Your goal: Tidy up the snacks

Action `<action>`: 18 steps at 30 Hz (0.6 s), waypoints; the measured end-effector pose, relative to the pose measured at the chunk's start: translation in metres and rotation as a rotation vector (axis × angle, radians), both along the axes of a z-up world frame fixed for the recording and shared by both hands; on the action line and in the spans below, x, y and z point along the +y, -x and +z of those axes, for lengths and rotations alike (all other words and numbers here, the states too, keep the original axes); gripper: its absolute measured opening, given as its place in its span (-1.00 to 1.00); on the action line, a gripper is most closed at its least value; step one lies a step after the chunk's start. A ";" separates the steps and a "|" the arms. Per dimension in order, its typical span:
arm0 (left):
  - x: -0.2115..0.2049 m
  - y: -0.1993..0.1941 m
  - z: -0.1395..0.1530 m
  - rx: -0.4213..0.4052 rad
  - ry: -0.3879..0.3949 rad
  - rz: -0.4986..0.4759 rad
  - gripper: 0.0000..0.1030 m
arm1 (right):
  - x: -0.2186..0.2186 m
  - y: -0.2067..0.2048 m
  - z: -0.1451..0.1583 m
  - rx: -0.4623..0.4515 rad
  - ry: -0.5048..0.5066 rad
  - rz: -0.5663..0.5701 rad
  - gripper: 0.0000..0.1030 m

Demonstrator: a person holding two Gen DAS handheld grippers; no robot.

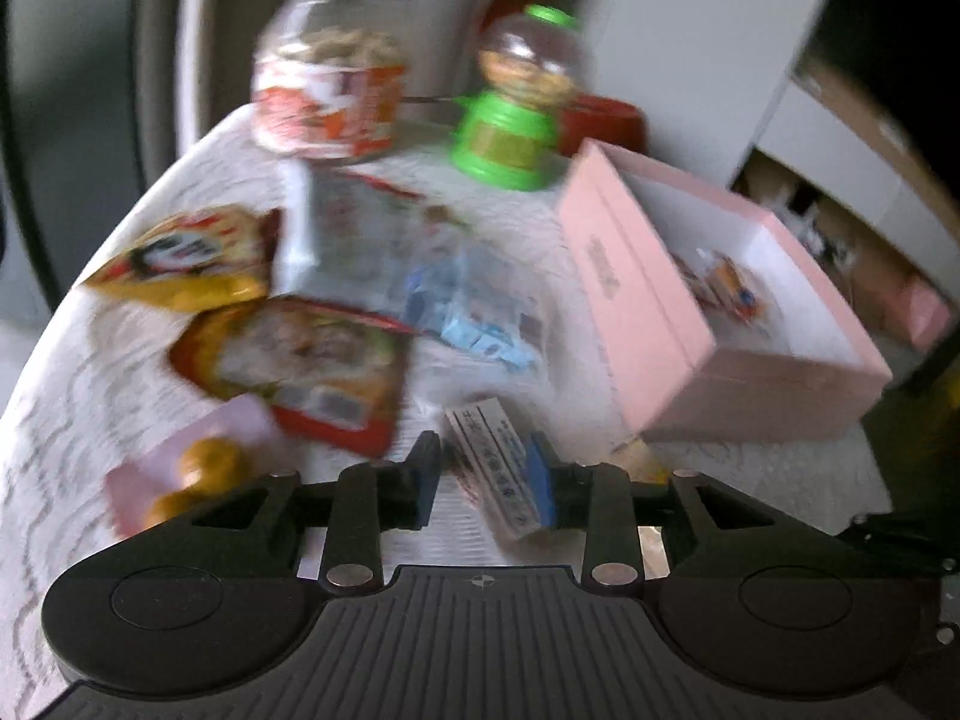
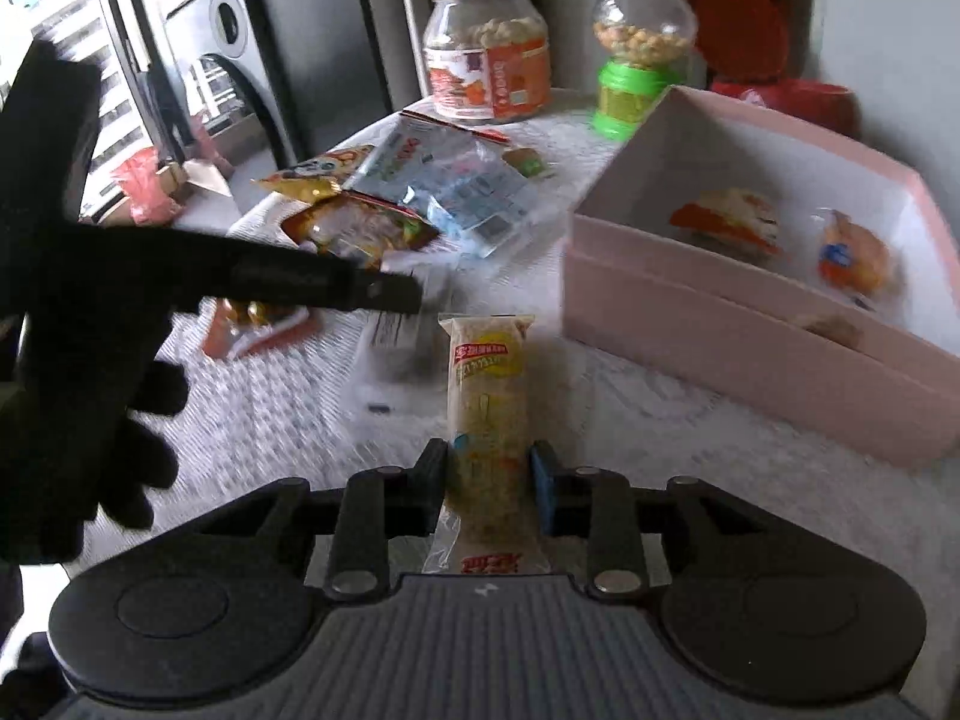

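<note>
My right gripper (image 2: 489,480) is shut on a long yellow-and-white snack bar (image 2: 487,396) that lies lengthwise on the white tablecloth, just left of the pink box (image 2: 720,354). Two wrapped snacks (image 2: 729,222) lie inside the box. My left gripper (image 1: 486,474) is open, and a small white printed packet (image 1: 489,456) sits between its fingers, close against the right pad and apart from the left one. In the right wrist view the left gripper is a dark blurred shape (image 2: 336,288) held by a black-gloved hand (image 2: 120,420). The pink box (image 1: 636,312) stands to its right.
A glass jar with a gold lid (image 1: 327,90) (image 2: 486,54) and a green gumball dispenser (image 1: 522,102) (image 2: 636,54) stand at the back. A heap of snack bags (image 1: 312,354) (image 2: 420,198) fills the middle left. A pink packet with gold balls (image 1: 198,468) lies near. A red container (image 2: 780,96) stands behind the box.
</note>
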State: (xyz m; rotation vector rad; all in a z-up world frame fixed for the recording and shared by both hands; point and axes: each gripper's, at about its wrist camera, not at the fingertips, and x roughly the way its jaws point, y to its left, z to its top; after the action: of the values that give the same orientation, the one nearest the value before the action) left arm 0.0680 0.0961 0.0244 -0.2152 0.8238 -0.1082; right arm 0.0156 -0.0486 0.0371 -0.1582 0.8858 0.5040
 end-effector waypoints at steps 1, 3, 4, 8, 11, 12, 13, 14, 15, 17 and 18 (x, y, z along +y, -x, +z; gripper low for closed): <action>-0.009 -0.001 0.001 -0.003 -0.030 -0.025 -0.28 | -0.004 0.004 -0.001 -0.012 0.006 -0.009 -0.44; -0.025 0.002 0.002 -0.031 -0.108 -0.070 -0.27 | -0.012 0.009 -0.004 -0.024 0.006 -0.027 -0.43; -0.029 0.004 0.001 -0.047 -0.149 -0.082 -0.22 | -0.016 0.011 -0.005 -0.029 0.003 -0.038 -0.43; -0.024 0.014 0.001 -0.075 -0.211 -0.061 -0.15 | -0.029 0.015 -0.008 -0.041 -0.016 -0.065 -0.30; -0.006 0.022 -0.001 -0.070 -0.240 -0.004 -0.21 | -0.034 0.018 -0.010 -0.067 -0.012 -0.082 0.23; 0.001 0.022 -0.002 -0.055 -0.233 0.013 -0.24 | -0.034 0.017 -0.012 -0.072 -0.007 -0.091 0.34; 0.010 0.023 -0.005 -0.040 -0.204 0.032 -0.24 | -0.035 0.018 -0.013 -0.079 -0.005 -0.099 0.39; 0.017 0.026 -0.004 -0.043 -0.166 0.040 -0.24 | -0.035 0.020 -0.015 -0.095 -0.002 -0.103 0.40; 0.024 0.030 -0.003 -0.048 -0.115 0.051 -0.24 | -0.035 0.021 -0.016 -0.105 0.002 -0.101 0.40; 0.035 0.031 0.000 -0.043 -0.004 0.068 -0.24 | -0.035 0.025 -0.017 -0.125 0.002 -0.098 0.44; 0.038 0.031 0.002 -0.046 0.052 0.073 -0.24 | -0.034 0.026 -0.018 -0.130 0.003 -0.098 0.45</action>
State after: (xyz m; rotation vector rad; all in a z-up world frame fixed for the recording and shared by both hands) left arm 0.0369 0.1344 0.0262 -0.2907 0.7671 -0.0656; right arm -0.0102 -0.0827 0.0191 -0.1480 0.7633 0.3961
